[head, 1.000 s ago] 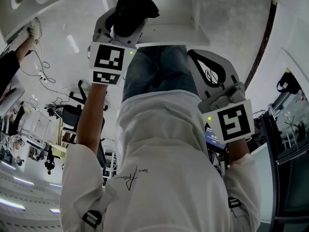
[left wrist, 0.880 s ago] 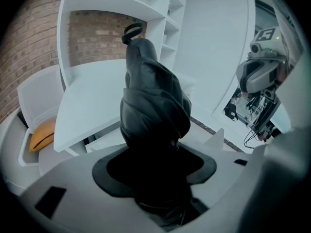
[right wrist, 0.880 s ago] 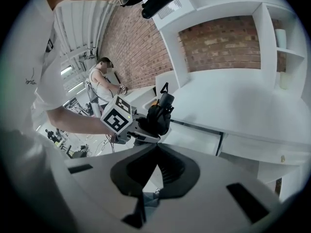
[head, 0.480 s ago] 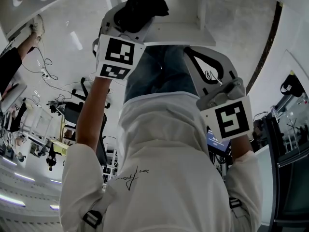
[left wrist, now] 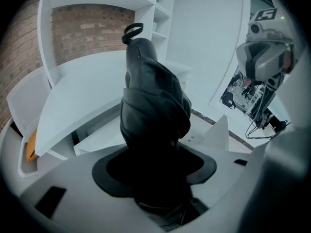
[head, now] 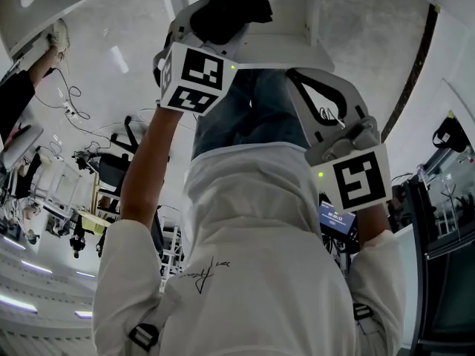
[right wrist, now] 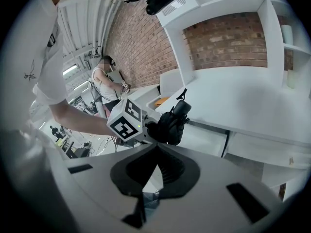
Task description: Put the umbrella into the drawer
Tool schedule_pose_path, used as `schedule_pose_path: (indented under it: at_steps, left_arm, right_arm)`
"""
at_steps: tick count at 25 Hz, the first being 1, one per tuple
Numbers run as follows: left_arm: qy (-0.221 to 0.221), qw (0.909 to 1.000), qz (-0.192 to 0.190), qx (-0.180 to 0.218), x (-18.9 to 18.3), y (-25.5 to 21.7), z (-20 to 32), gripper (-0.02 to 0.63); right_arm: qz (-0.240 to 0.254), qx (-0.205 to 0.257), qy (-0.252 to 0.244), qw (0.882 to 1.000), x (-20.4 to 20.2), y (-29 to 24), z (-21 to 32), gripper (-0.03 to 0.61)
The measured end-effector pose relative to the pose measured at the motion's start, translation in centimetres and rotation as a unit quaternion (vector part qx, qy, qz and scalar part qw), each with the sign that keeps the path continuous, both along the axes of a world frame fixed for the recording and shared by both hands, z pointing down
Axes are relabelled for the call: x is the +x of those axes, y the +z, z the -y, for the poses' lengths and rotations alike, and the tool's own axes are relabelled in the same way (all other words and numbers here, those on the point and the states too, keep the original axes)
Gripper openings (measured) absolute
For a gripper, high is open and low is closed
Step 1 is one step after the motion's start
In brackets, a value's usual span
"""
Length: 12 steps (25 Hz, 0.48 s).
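Beside the desk edge, my left gripper clamps the umbrella near the jutting drawer; my right gripper, fingers together and empty, hangs apart.

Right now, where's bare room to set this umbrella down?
The white desktop is bare from the brick wall to its front edge. The pulled-out drawer beneath shows bare white too. Crowded only past its left end, by an orange thing.

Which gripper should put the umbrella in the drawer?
Left. The left gripper is shut on the umbrella and holds it close to the drawer. The right gripper is shut, empty and farther back.
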<state>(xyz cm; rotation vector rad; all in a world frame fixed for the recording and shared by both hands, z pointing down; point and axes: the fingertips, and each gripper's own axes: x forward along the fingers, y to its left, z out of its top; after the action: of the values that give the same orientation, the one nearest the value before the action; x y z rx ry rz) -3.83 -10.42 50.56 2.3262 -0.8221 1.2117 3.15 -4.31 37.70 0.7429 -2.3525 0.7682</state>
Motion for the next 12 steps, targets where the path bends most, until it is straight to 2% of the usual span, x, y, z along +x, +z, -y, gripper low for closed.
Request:
schedule_pose_path:
  at_steps: [12]
  left_arm:
    - [0.003,0.9996,0.022,-0.014,-0.3,2.1,-0.2,0.256]
  right_arm:
    - [0.002,-0.003,-0.007,1.000,0.7,0.9,-0.3,0.025]
